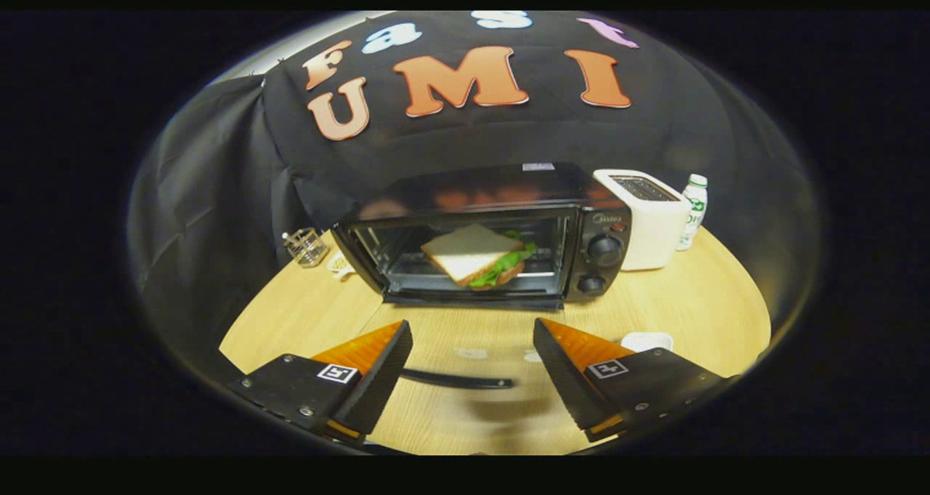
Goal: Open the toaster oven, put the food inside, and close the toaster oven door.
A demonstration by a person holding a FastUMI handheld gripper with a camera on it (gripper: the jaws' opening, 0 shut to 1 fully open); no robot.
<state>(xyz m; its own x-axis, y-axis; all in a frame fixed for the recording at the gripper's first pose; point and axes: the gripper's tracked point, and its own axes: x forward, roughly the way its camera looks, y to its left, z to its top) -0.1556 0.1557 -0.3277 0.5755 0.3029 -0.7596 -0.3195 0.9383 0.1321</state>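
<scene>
A black toaster oven (501,233) stands on the round wooden table (697,313), beyond my fingers. Its glass door hangs folded down toward me, and the door's dark handle bar (458,381) lies low between my fingers. Inside the oven, on the rack, rests a sandwich (476,255) of white bread with green lettuce showing at its edge. My gripper (472,328) is open, its two fingers wide apart on either side of the door, with nothing held between them.
A white pop-up toaster (647,219) stands right of the oven, with a small white bottle (694,211) behind it. Left of the oven stands a glass jar (305,246). A small white object (647,341) lies on the table near my right finger.
</scene>
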